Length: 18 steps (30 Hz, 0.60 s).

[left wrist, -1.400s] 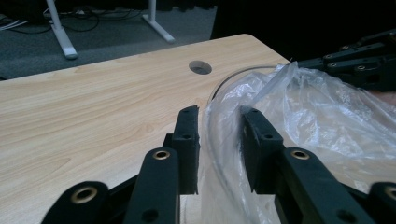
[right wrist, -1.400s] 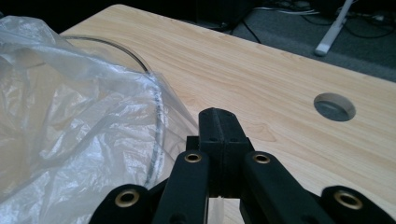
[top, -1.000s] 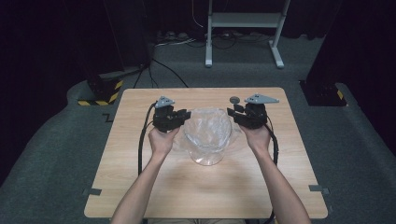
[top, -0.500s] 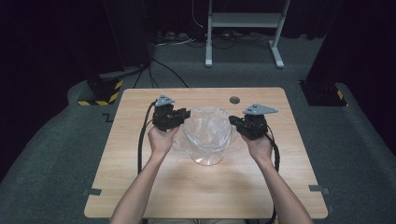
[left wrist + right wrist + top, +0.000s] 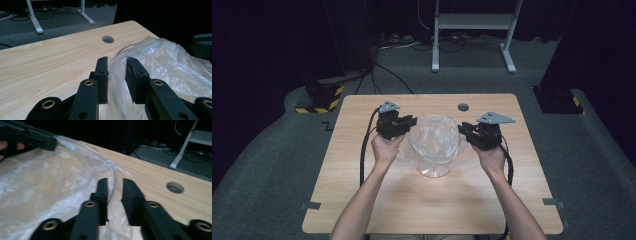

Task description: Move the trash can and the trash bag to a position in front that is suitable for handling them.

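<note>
On pale wood-grain table, crinkled clear plastic bag, round glass bowl

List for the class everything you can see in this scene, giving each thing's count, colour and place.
plastic bag: one, clear, draped over a container at the table's middle
container: one, clear, standing under the bag
table: one, light wood, in the middle of the floor
round hole: one, grey-rimmed, near the table's far edge
metal stand: one, white, on the floor beyond the table
striped base: one, black and yellow, on the floor off the table's far left corner
left hand-held gripper: one, black, the bag's edge between its jaws
right hand-held gripper: one, black, at the bag's right edge, film between its jaws
forearms: two, coming in from the near edge
</note>
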### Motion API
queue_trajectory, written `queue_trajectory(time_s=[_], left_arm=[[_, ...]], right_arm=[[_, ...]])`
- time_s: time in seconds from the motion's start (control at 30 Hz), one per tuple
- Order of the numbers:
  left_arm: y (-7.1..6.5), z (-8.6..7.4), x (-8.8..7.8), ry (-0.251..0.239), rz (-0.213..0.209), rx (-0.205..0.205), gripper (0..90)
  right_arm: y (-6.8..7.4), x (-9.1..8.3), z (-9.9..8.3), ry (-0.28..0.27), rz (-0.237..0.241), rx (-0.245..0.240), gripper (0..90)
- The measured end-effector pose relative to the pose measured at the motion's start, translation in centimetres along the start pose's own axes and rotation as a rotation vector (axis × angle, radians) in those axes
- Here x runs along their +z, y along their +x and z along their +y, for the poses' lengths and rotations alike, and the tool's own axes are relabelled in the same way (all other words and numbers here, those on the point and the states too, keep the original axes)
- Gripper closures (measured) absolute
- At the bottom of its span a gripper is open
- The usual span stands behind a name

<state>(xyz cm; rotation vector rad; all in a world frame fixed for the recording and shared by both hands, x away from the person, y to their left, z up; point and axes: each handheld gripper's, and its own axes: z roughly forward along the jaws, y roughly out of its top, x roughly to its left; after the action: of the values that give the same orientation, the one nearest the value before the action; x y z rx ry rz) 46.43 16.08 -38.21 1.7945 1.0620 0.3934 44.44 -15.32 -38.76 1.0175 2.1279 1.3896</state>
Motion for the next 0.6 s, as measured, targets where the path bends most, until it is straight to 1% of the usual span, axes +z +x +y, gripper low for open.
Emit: queue_trajectory(time_s=[0.03,0.07,0.1,0.13,0.17,0.23,0.27,0.3,0.33,0.37,0.4,0.5,0.6], left_arm=[[0.0,0.0,0.0,0.000,-0.002,-0.002,72.1],[0.0,0.0,0.1,0.002,-0.001,-0.001,72.3],[0.0,0.0,0.1,0.003,-0.002,-0.002,72.3],[0.0,-0.1,0.2,0.006,0.000,0.001,72.4],[0.0,-0.1,0.2,0.007,0.000,0.001,72.4],[0.0,-0.1,0.3,0.010,0.001,0.000,72.5],[0.0,-0.1,0.3,0.012,0.000,0.000,72.4],[0.0,-0.1,0.3,0.013,0.000,0.000,72.4],[0.0,-0.2,0.3,0.013,0.000,0.000,72.4],[0.0,-0.2,0.3,0.013,0.000,-0.001,72.4],[0.0,-0.2,0.3,0.012,0.000,-0.002,72.5],[0.1,-0.2,0.3,0.012,0.000,-0.001,72.6],[0.1,-0.2,0.3,0.009,-0.002,-0.004,72.8]], right_arm=[[0.3,0.0,0.2,0.005,0.004,-0.010,68.7],[0.6,0.0,0.4,0.023,0.001,-0.032,65.8],[0.8,0.1,0.5,0.029,0.000,-0.043,64.7],[1.0,0.1,0.5,0.037,0.001,-0.044,62.7],[1.1,0.3,0.6,0.049,0.003,-0.049,61.3],[1.5,0.6,0.7,0.079,-0.013,-0.066,61.3],[1.5,0.8,0.7,0.090,-0.020,-0.082,62.5],[1.6,1.0,0.7,0.114,-0.030,-0.095,67.2],[1.7,1.2,0.6,0.124,-0.046,-0.109,72.4],[1.7,1.2,0.6,0.128,-0.062,-0.124,78.1],[1.7,1.1,0.6,0.129,-0.066,-0.129,80.9],[1.6,0.6,0.7,0.111,-0.057,-0.128,88.4],[1.7,0.3,0.7,0.111,-0.071,-0.145,90.0]])
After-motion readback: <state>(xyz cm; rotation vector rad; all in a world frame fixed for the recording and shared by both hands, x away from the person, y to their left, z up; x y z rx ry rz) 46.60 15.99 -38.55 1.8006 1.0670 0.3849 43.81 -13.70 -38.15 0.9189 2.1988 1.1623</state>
